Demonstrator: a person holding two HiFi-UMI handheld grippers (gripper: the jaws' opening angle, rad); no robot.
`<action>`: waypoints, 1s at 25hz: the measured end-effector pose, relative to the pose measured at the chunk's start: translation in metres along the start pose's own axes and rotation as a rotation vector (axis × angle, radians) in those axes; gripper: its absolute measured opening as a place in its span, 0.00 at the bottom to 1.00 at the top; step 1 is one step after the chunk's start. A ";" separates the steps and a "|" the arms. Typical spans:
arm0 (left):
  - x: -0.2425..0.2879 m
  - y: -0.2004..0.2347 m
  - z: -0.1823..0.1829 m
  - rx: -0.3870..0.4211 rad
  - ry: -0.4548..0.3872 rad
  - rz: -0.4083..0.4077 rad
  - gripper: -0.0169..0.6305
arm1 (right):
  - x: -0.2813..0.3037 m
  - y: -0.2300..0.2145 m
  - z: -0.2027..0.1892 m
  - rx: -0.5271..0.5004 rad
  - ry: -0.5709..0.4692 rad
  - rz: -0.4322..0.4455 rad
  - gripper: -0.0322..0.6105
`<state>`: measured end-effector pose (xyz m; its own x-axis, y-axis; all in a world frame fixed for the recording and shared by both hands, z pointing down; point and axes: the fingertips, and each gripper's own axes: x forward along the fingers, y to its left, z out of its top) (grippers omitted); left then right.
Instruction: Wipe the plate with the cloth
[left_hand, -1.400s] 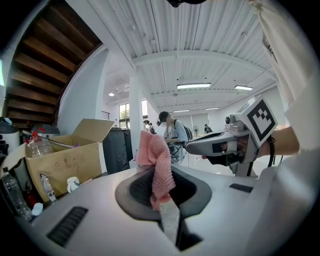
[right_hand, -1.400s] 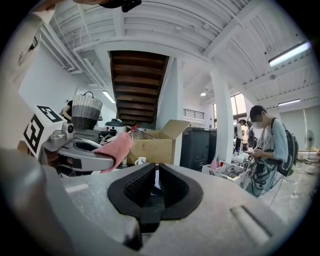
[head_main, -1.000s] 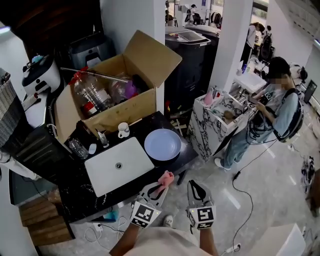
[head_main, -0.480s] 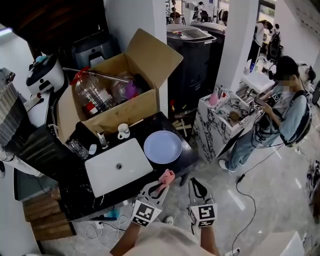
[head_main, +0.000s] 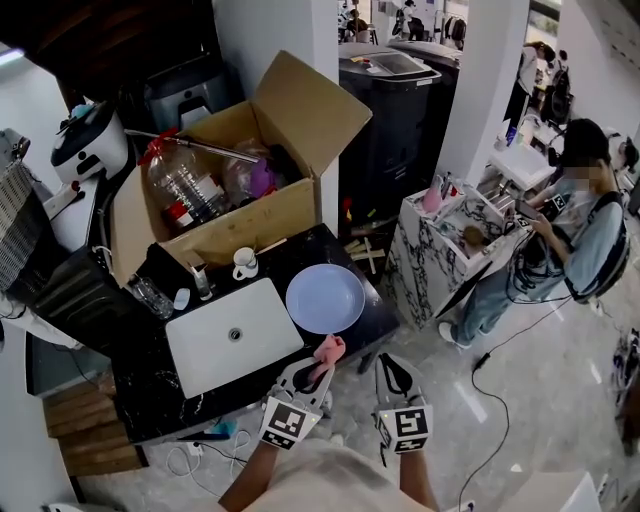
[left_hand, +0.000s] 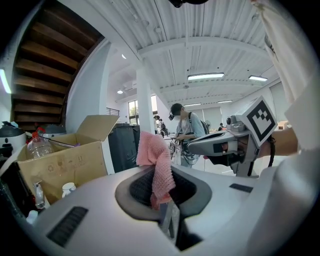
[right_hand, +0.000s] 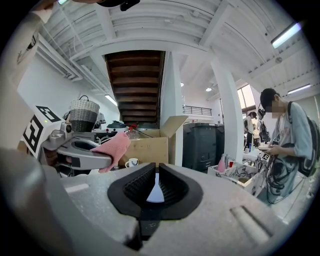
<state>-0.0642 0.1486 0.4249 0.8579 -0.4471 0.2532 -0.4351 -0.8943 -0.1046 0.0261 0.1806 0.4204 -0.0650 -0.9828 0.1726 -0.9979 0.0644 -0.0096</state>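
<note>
A pale blue plate (head_main: 325, 298) lies on the black counter, right of the white sink (head_main: 232, 337). My left gripper (head_main: 318, 372) hovers just off the counter's front edge, below the plate, shut on a pink cloth (head_main: 329, 350). In the left gripper view the cloth (left_hand: 156, 165) sticks up between the jaws and droops over them. My right gripper (head_main: 393, 372) hangs beside it over the floor, shut and holding nothing. The right gripper view shows a sliver of the plate (right_hand: 155, 192) past its pads, with the cloth (right_hand: 114, 149) to the left.
A small mug (head_main: 243, 262), a faucet (head_main: 200, 278) and a glass (head_main: 153, 295) stand behind the sink. An open cardboard box (head_main: 220, 190) of bottles sits at the counter's back. A marble cabinet (head_main: 450, 240) and a standing person (head_main: 570, 220) are to the right.
Both grippers have edged slightly closer to the counter's front edge and the plate. The cloth stays in the left jaws.
</note>
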 end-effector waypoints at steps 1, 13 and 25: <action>0.003 0.004 0.000 -0.001 -0.001 0.003 0.08 | 0.004 -0.001 0.001 -0.001 0.001 0.001 0.09; 0.051 0.059 -0.007 -0.019 0.013 0.001 0.08 | 0.071 -0.021 0.003 -0.013 0.031 0.004 0.09; 0.099 0.116 -0.022 -0.054 0.059 -0.013 0.08 | 0.146 -0.037 -0.004 -0.007 0.089 0.017 0.09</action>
<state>-0.0356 0.0009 0.4593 0.8467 -0.4324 0.3101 -0.4400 -0.8967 -0.0491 0.0535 0.0349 0.4495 -0.0816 -0.9624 0.2590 -0.9965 0.0827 -0.0064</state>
